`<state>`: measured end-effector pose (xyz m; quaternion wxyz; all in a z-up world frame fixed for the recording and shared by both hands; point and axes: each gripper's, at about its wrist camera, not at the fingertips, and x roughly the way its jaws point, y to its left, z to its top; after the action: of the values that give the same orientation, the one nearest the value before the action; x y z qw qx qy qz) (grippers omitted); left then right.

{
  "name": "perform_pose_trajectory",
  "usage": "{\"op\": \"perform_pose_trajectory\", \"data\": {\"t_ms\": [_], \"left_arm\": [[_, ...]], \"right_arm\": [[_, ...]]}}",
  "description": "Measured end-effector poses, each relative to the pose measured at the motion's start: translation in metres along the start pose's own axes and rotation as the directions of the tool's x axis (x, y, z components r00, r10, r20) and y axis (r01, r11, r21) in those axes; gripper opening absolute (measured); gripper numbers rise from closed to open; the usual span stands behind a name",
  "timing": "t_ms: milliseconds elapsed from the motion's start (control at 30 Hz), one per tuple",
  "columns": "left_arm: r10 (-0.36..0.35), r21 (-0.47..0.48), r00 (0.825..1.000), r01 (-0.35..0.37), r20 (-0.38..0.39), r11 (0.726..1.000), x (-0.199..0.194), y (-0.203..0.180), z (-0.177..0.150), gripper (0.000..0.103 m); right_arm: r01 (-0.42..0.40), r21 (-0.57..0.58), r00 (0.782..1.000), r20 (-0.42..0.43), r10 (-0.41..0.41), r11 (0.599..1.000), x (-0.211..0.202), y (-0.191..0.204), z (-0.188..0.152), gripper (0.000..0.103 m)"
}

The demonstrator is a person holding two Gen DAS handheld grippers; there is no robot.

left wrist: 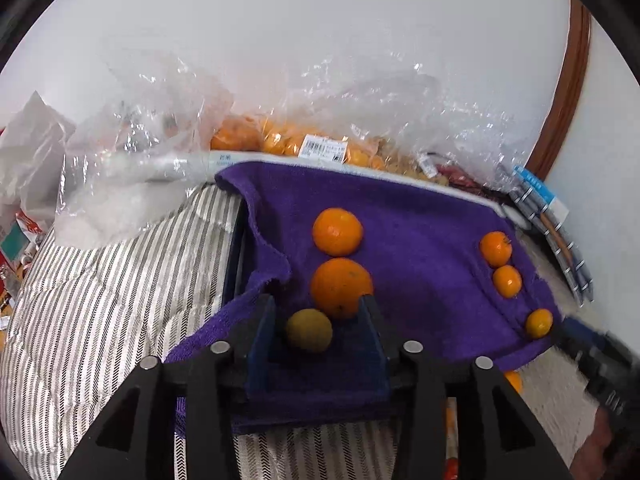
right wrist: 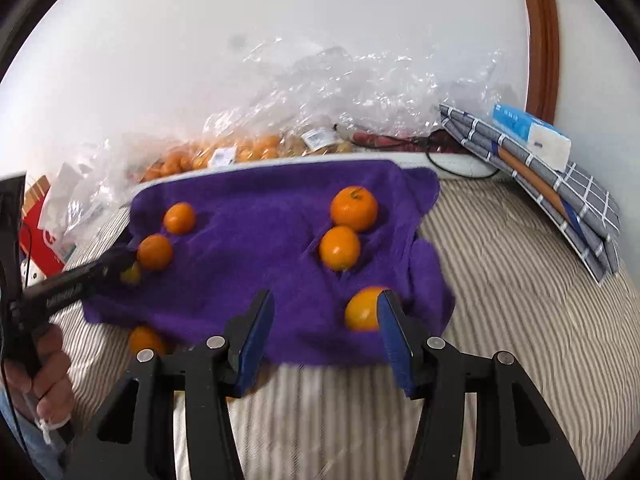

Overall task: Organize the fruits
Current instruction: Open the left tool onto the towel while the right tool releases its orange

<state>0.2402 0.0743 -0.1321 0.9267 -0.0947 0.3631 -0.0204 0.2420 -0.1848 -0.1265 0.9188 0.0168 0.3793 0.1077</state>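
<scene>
A purple towel lies on a striped bed. On it, a column of two oranges sits in the middle, and three small oranges sit in a line on the right. My left gripper is open around a yellow-green fruit just below the lower orange, not clamping it. In the right wrist view my right gripper is open above the towel's near edge; an orange lies beside its right finger. The left gripper reaches in from the left.
Clear plastic bags with many small oranges lie along the wall behind the towel. A folded grey checked cloth with a blue-white pack lies at the right. One orange lies off the towel on the striped cover.
</scene>
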Motion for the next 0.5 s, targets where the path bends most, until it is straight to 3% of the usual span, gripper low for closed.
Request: {"op": "perform_pose_trajectory", "data": {"t_ms": [67, 267, 500], "left_arm": [[-0.009, 0.0, 1.0, 0.009, 0.028, 1.0, -0.007, 0.0, 0.002, 0.045], [0.029, 0.027, 0.995, -0.032, 0.1, 0.999, -0.019, -0.001, 0.005, 0.049], [0.016, 0.027, 0.995, -0.019, 0.102, 0.999, -0.019, -0.002, 0.005, 0.049]], "right_arm": [[0.041, -0.011, 0.999, -0.015, -0.041, 0.999, -0.005, 0.011, -0.008, 0.051], [-0.016, -0.008, 0.997, -0.082, 0.015, 1.0, -0.001, 0.033, -0.027, 0.038], [-0.054, 0.01, 0.994, -0.098, 0.055, 0.998, 0.007, 0.046, -0.029, 0.038]]}}
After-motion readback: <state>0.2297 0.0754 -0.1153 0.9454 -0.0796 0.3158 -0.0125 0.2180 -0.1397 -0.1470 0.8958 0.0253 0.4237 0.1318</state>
